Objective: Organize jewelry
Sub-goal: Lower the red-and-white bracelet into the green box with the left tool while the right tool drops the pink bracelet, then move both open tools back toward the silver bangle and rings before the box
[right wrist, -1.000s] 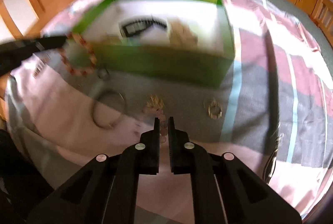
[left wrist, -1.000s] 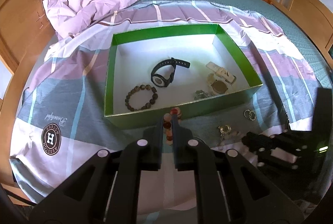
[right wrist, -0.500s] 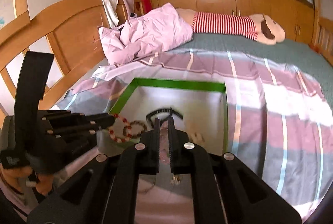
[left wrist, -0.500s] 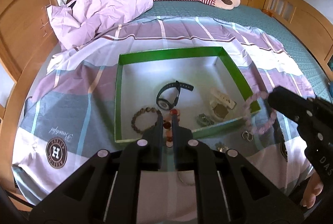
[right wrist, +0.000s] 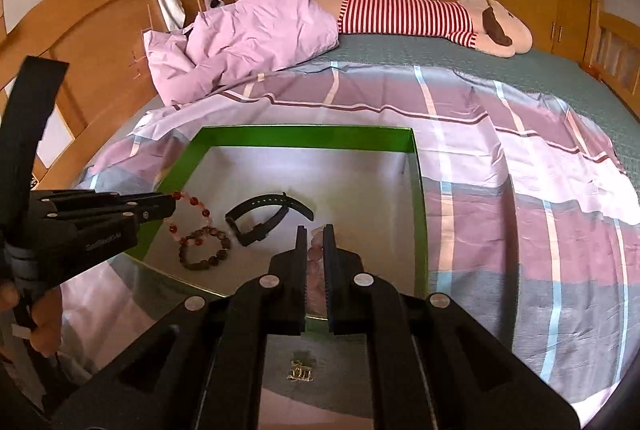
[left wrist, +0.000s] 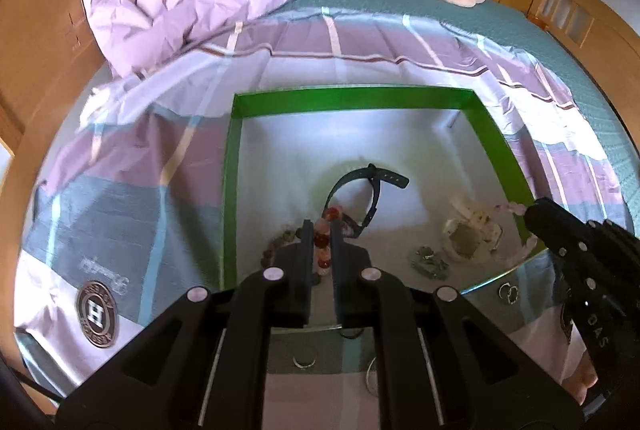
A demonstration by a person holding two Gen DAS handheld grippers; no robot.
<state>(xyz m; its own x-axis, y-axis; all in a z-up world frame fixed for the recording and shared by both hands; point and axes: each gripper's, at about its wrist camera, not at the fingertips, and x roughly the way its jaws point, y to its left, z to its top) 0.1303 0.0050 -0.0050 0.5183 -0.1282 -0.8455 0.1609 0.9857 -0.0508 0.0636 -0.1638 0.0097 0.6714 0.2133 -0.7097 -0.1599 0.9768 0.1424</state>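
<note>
Both claws pinch bead bracelets: left claw (left wrist: 319, 230) red (right wrist: 188, 216), right claw (right wrist: 315, 236) pink (left wrist: 516, 226).

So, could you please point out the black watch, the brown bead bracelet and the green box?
black watch (right wrist: 256, 230), right wrist view, on its case.
brown bead bracelet (right wrist: 205, 247), right wrist view, on its beads.
green box (right wrist: 304, 140), right wrist view, on its far wall.

Your left gripper (left wrist: 319, 230) is closed to a narrow gap, pinching a red-and-pink bead bracelet (right wrist: 188, 218) that dangles from its tips. Your right gripper (right wrist: 315, 236) is likewise nearly closed on a pale pink bead bracelet (left wrist: 516, 208). Both reach forward, side by side and slightly apart, fingers angled downward.
</note>
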